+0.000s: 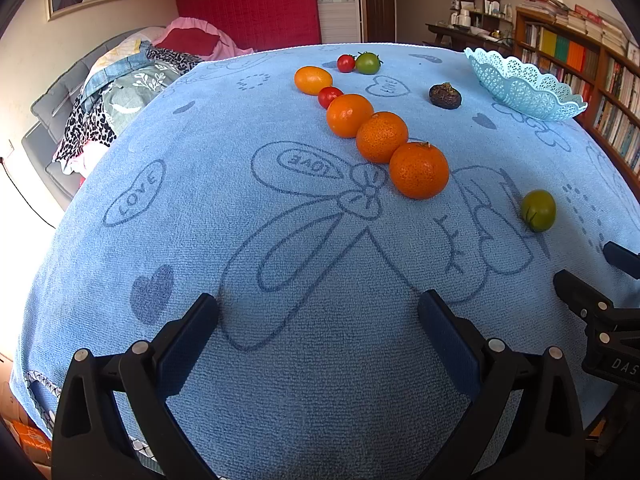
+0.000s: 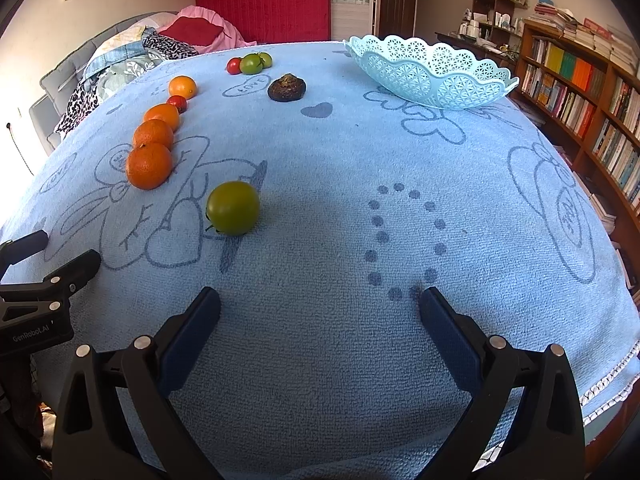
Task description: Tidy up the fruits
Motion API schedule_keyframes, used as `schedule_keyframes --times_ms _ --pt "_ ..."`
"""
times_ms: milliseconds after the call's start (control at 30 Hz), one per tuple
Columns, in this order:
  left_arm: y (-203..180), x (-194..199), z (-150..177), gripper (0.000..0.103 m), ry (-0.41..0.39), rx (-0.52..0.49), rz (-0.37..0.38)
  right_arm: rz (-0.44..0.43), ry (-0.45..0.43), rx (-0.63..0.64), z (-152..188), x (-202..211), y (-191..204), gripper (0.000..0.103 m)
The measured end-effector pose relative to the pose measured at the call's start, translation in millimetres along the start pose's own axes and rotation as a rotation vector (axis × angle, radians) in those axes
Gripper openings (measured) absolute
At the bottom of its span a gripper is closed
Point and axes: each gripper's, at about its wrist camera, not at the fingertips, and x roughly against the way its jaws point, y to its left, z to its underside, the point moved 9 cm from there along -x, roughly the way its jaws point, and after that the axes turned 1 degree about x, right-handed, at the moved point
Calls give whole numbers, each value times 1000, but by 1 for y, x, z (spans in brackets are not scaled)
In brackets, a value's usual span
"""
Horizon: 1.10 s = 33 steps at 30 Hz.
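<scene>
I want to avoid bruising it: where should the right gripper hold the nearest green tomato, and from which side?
Grip the green tomato across its round middle, coming from the front with the open right gripper. It lies on its side, stem toward the left, nothing touching it.

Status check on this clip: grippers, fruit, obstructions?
Left gripper and right gripper open, empty. Fruit loose on the cloth; near green tomato ahead of right. Basket empty. Nothing blocking.

The left gripper [image 1: 318, 316] is black plastic with dark blue finger pads [image 1: 188, 344]. Silver round screws stud it. The right gripper [image 2: 320, 312] looks alike.
</scene>
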Motion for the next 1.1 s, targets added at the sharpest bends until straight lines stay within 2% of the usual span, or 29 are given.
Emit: schedule_keyframes --times_ms 233,1100 --pt "0 0 0 98 -1 0 0 -16 25 16 1 -3 1 101" --pt "0 3 -1 98 -2 -1 -3 -16 23 22 2 -1 1 101"
